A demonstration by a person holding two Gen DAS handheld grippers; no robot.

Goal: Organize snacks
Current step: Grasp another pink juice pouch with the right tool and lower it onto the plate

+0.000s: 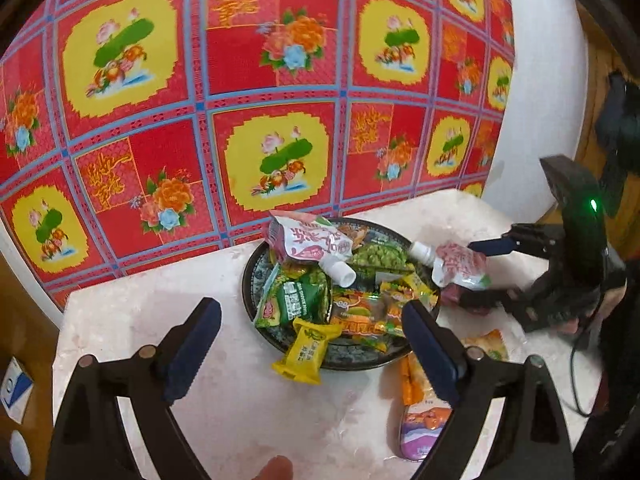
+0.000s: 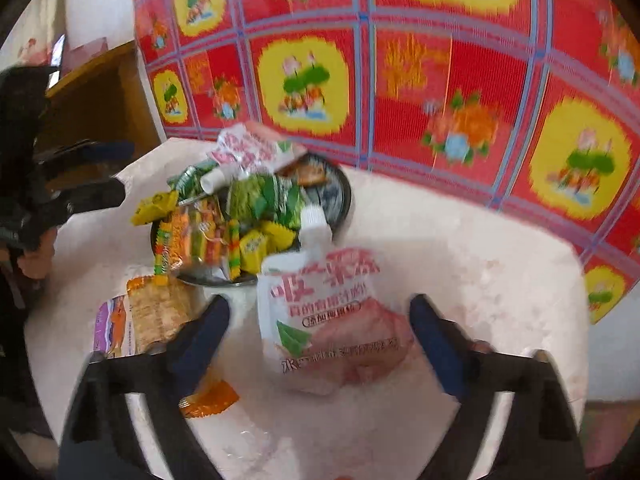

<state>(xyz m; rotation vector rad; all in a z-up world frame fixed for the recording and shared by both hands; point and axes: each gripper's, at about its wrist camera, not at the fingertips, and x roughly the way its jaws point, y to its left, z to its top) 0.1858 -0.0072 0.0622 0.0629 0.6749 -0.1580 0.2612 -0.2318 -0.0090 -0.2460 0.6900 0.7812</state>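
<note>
A dark round plate point(image 1: 249, 280) point(image 2: 345, 196) on the pale table holds several snack packets and a white-pink spout pouch point(image 1: 308, 240) point(image 2: 248, 148). A yellow packet point(image 1: 304, 354) hangs over the plate's near rim. My left gripper point(image 1: 312, 346) point(image 2: 124, 170) stands open in front of the plate with the yellow packet between its fingers, untouched. A second spout pouch point(image 2: 332, 320) point(image 1: 460, 266) lies beside the plate with its cap towards the rim. My right gripper point(image 2: 320, 332) point(image 1: 466, 274) straddles this pouch, jaws open, with a gap on the left side.
An orange packet point(image 2: 208, 400) and a purple-and-brown packet point(image 2: 132, 320) point(image 1: 416, 436) lie loose on the table point(image 1: 160, 320) near its front. A red floral cloth point(image 1: 240, 80) hangs right behind the plate. A wooden shelf point(image 2: 100, 96) stands to one side.
</note>
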